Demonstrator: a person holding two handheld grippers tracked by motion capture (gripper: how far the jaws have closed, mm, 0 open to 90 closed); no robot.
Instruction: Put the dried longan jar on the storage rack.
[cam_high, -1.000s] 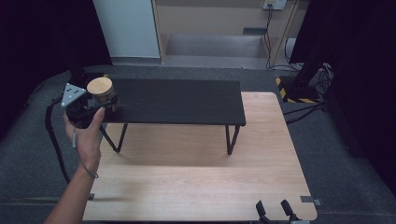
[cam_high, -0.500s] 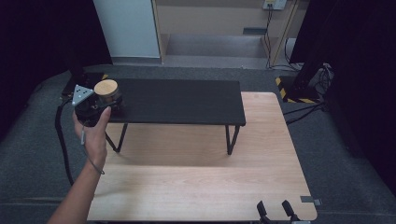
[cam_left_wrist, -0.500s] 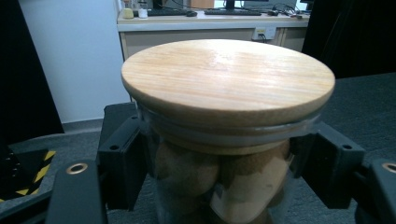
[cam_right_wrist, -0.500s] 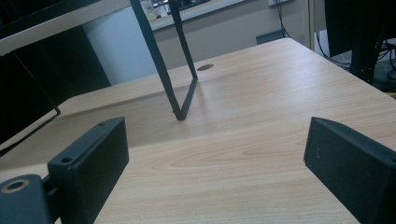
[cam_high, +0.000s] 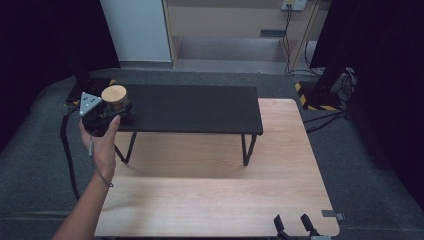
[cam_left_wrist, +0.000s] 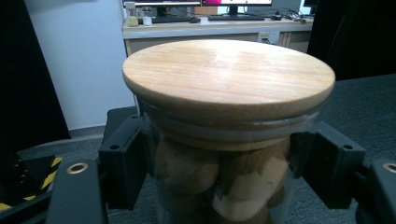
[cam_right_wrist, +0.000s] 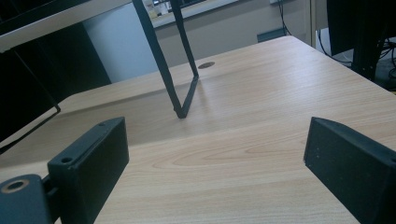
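Note:
A clear glass jar (cam_left_wrist: 224, 154) with a round wooden lid (cam_high: 114, 93) holds brown rounded pieces. My left gripper (cam_high: 107, 111) is shut on the jar, its black jaws pressing on both sides just under the lid. A hand holds it over the left end of the black shelf (cam_high: 195, 107). In the left gripper view the lid (cam_left_wrist: 229, 74) looms close. My right gripper (cam_high: 294, 226) rests at the table's near edge, low on the right, with its jaws open wide and nothing between them (cam_right_wrist: 215, 158).
The black shelf stands on thin metal legs (cam_right_wrist: 180, 84) on the light wooden table (cam_high: 210, 190). Grey carpet surrounds the table. A black cable (cam_high: 67, 150) trails from the left gripper. Cables and yellow-black tape (cam_high: 320, 100) lie at the right.
The left gripper with the jar has drifted slightly right and nearer over the shelf's left end. The right gripper has stayed in place.

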